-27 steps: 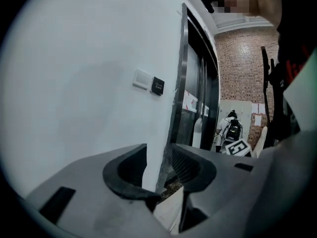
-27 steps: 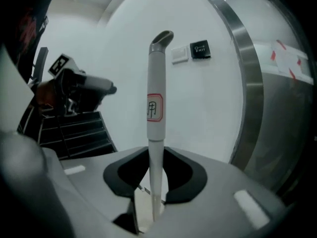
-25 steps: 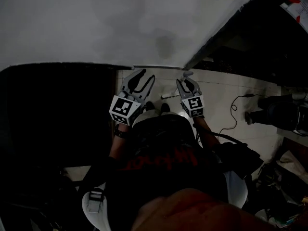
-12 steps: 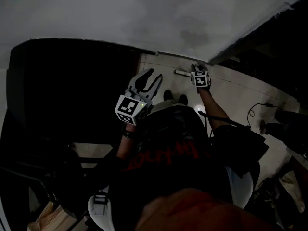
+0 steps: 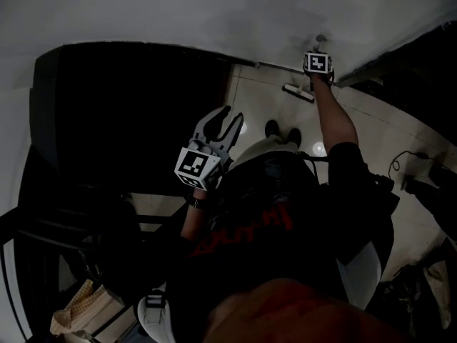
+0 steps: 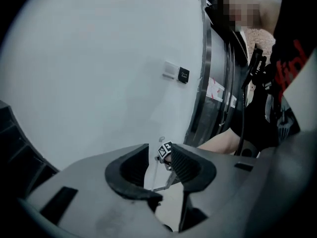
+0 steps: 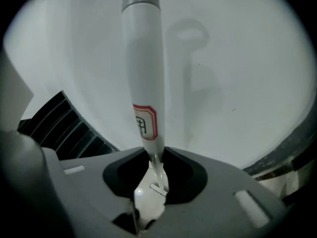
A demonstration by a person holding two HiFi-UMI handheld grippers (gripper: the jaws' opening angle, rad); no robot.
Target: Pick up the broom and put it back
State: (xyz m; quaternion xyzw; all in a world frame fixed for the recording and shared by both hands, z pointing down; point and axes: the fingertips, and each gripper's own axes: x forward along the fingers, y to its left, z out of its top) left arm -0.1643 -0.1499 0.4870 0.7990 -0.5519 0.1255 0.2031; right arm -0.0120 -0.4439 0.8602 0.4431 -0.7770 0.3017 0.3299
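The broom stands near the wall. Its white handle with a red label (image 7: 143,83) runs up between the pads of my right gripper (image 7: 154,170), which is shut on it. The broom head (image 5: 298,91) rests on the pale floor at the wall's foot, just below my right gripper (image 5: 318,50) at the end of the outstretched arm. My left gripper (image 5: 230,116) hovers in front of the person's chest, open with nothing between its fingers. In the left gripper view, my left gripper (image 6: 163,170) frames the far-off marker cube (image 6: 165,150) and the broom.
A large black unit (image 5: 128,113) fills the left side against the white wall (image 5: 178,13). The person's shoes (image 5: 282,131) stand on the tiles. A cable (image 5: 400,163) lies on the floor at right. A wall switch (image 6: 171,69) sits near a dark door frame (image 6: 205,83).
My right gripper has reached out and down toward the wall, carrying the broom with it. The left gripper has sunk slightly and stayed open. The head camera has tilted.
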